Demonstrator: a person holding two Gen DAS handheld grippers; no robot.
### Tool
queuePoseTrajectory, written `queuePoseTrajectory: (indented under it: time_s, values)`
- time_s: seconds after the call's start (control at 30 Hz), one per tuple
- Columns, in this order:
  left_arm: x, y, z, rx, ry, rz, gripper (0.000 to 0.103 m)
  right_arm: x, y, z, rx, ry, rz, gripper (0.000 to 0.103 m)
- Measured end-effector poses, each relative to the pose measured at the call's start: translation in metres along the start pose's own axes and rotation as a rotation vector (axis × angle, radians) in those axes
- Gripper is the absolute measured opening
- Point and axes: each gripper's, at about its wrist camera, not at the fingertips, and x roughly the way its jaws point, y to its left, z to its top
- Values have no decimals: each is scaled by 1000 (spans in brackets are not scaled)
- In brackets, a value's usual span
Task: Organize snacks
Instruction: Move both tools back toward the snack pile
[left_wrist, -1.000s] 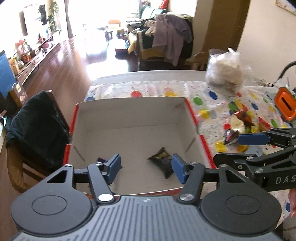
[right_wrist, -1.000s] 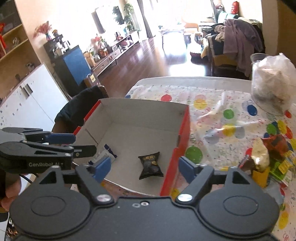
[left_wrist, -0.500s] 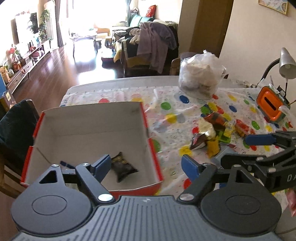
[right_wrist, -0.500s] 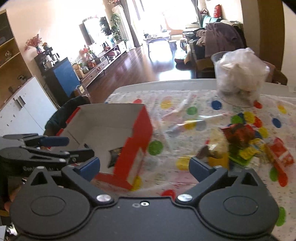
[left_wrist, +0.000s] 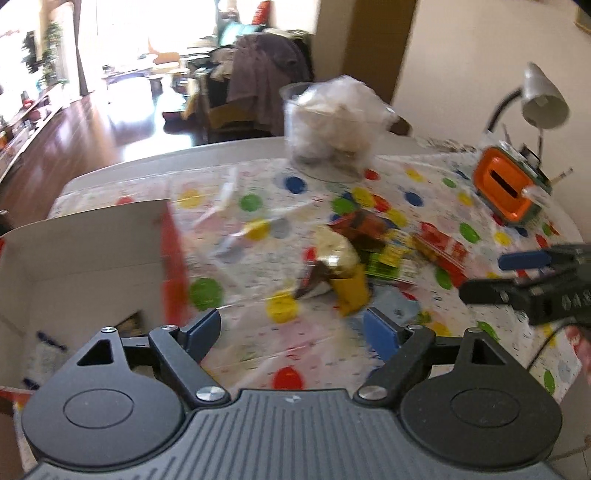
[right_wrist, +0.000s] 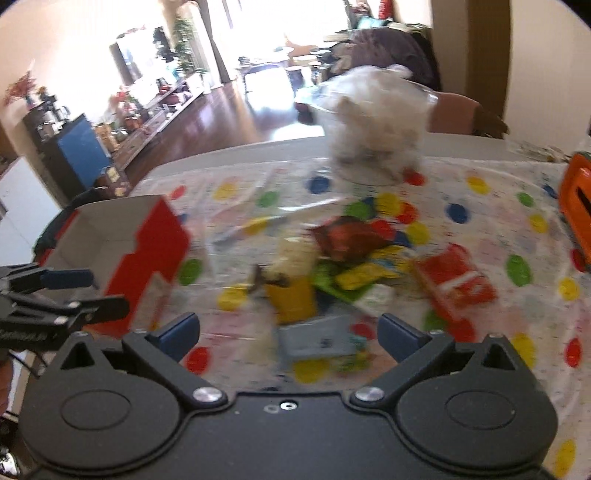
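A pile of snack packets (left_wrist: 354, 258) lies on the dotted tablecloth: gold, yellow, green, brown and red wrappers. It also shows in the right wrist view (right_wrist: 332, 266), with a red packet (right_wrist: 454, 284) and a blue-grey packet (right_wrist: 317, 339) nearest. A red-sided cardboard box (left_wrist: 85, 258) stands at the left, holding a dark packet (left_wrist: 131, 321); the box also shows in the right wrist view (right_wrist: 144, 251). My left gripper (left_wrist: 291, 332) is open and empty, just short of the pile. My right gripper (right_wrist: 288, 332) is open and empty over the blue-grey packet.
A clear bag of white food (left_wrist: 332, 125) stands at the table's far side. An orange device (left_wrist: 506, 188) and a desk lamp (left_wrist: 543, 99) are at the far right. A dark-draped chair (right_wrist: 62, 214) stands behind the box.
Both grippers have swung right, from over the box toward the snack pile, and moved closer to it. Both stay open and empty.
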Motion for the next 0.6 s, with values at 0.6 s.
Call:
queuePoseTrajectory:
  time_s: [0.6]
  values:
    - [97,-100,29,428,114,-220,85,74,-156,32,315,95,-212,102]
